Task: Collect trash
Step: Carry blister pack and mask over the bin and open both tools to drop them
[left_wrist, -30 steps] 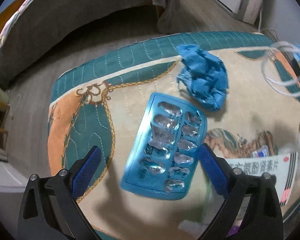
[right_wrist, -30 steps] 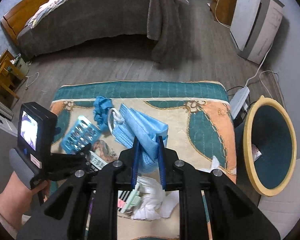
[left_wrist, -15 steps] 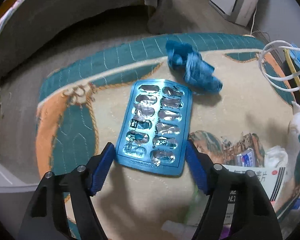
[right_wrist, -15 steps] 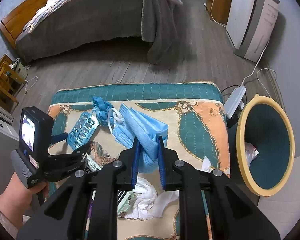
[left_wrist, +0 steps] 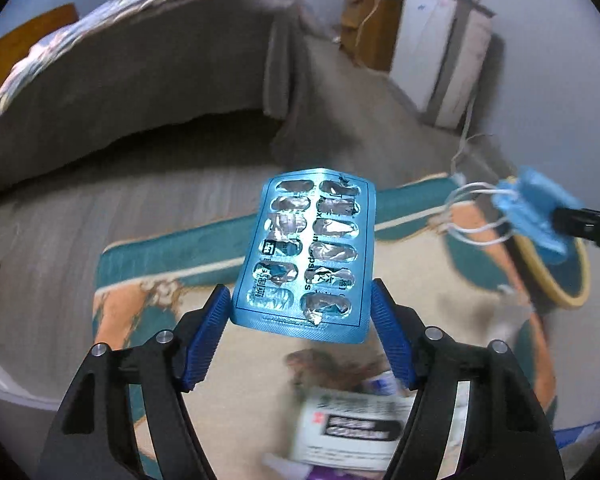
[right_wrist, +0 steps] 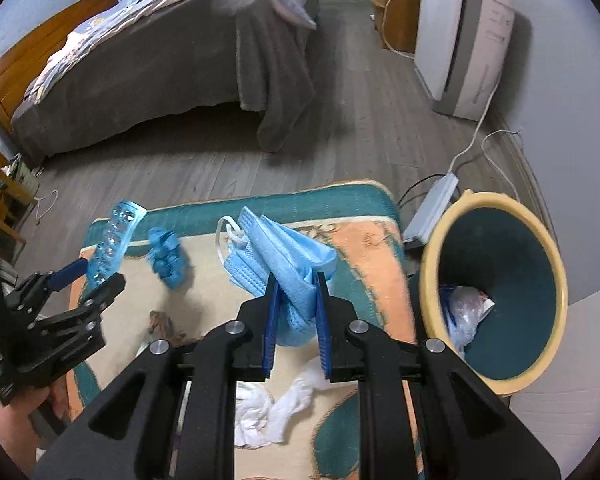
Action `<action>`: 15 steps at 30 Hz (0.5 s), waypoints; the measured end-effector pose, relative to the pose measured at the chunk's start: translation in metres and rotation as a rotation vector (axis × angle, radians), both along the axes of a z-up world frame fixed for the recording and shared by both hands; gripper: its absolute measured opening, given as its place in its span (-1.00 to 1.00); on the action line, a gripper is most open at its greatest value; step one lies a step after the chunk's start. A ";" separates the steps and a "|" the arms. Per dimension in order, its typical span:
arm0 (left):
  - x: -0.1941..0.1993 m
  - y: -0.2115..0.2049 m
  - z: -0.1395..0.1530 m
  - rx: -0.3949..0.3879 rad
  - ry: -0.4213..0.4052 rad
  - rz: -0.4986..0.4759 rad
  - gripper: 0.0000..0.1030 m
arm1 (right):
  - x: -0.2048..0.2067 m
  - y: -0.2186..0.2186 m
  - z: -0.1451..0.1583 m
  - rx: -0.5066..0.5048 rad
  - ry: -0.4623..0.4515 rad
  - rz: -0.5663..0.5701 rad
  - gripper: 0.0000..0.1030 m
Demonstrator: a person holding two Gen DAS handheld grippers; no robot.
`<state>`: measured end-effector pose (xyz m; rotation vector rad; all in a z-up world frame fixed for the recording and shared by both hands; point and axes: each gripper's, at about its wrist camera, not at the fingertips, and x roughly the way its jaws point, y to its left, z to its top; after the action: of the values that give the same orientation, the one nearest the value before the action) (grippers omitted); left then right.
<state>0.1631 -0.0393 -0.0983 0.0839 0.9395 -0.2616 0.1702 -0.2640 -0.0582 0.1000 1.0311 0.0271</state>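
My left gripper (left_wrist: 300, 308) is shut on a blue, used pill blister pack (left_wrist: 306, 250), held by its long edges and lifted off the patterned mat (left_wrist: 244, 364). The right wrist view shows that pack (right_wrist: 114, 242) raised at the left. My right gripper (right_wrist: 296, 308) is shut on blue face masks (right_wrist: 278, 254) with white ear loops, hanging above the mat (right_wrist: 368, 248). A teal bin with a yellow rim (right_wrist: 432, 276) stands right of the mat and holds some plastic trash (right_wrist: 466, 308). The masks (left_wrist: 534, 216) appear at the right in the left wrist view.
On the mat lie a crumpled blue glove (right_wrist: 168, 258), white tissues (right_wrist: 276, 404) and a white medicine box (left_wrist: 360, 424). A bed with a grey cover (right_wrist: 160, 80) stands beyond. A white appliance (right_wrist: 464, 40) and a power strip (right_wrist: 430, 208) are at the right.
My left gripper closed on the blister pack and lifted it off the mat. My right gripper carried the masks rightwards, nearer the bin.
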 end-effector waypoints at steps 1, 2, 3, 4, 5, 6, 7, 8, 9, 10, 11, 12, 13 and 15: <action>-0.006 -0.006 0.005 -0.009 -0.005 -0.008 0.38 | 0.000 -0.003 0.000 -0.002 -0.002 -0.002 -0.69; -0.009 -0.011 0.009 -0.020 -0.012 -0.019 0.38 | 0.000 -0.006 0.000 -0.005 -0.002 -0.004 -0.69; -0.011 -0.017 0.011 -0.023 -0.017 -0.028 0.38 | -0.001 -0.009 0.001 -0.005 -0.002 -0.006 -0.68; -0.015 -0.021 0.013 -0.023 -0.021 -0.037 0.38 | -0.001 -0.014 0.001 -0.002 -0.003 -0.011 -0.68; -0.018 -0.027 0.015 -0.018 -0.027 -0.052 0.38 | -0.001 -0.016 0.001 -0.001 -0.004 -0.015 -0.68; -0.020 -0.032 0.015 -0.015 -0.032 -0.060 0.38 | -0.001 -0.021 0.001 -0.001 -0.006 -0.020 -0.68; -0.019 -0.036 0.016 -0.013 -0.035 -0.070 0.38 | -0.002 -0.026 0.002 -0.001 -0.009 -0.025 -0.68; -0.019 -0.043 0.017 -0.013 -0.039 -0.080 0.38 | -0.003 -0.030 0.002 -0.002 -0.011 -0.031 -0.68; -0.016 -0.051 0.018 -0.014 -0.041 -0.089 0.38 | -0.003 -0.035 0.001 -0.002 -0.011 -0.037 -0.68; -0.017 -0.055 0.018 -0.017 -0.042 -0.097 0.38 | -0.004 -0.042 0.001 0.001 -0.012 -0.049 -0.68; -0.015 -0.061 0.018 -0.020 -0.042 -0.108 0.38 | -0.004 -0.048 0.001 0.005 -0.012 -0.059 -0.68; -0.015 -0.066 0.016 -0.019 -0.042 -0.119 0.38 | -0.005 -0.055 0.001 0.011 -0.012 -0.072 -0.68; -0.015 -0.070 0.016 -0.016 -0.042 -0.128 0.38 | -0.005 -0.061 0.000 0.016 -0.012 -0.082 -0.68; -0.017 -0.082 0.014 -0.013 -0.040 -0.149 0.38 | -0.005 -0.071 -0.001 0.022 -0.009 -0.097 -0.68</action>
<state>0.1465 -0.1213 -0.0839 0.1476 0.8933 -0.4024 0.1654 -0.3354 -0.0590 0.1692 1.0162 -0.0492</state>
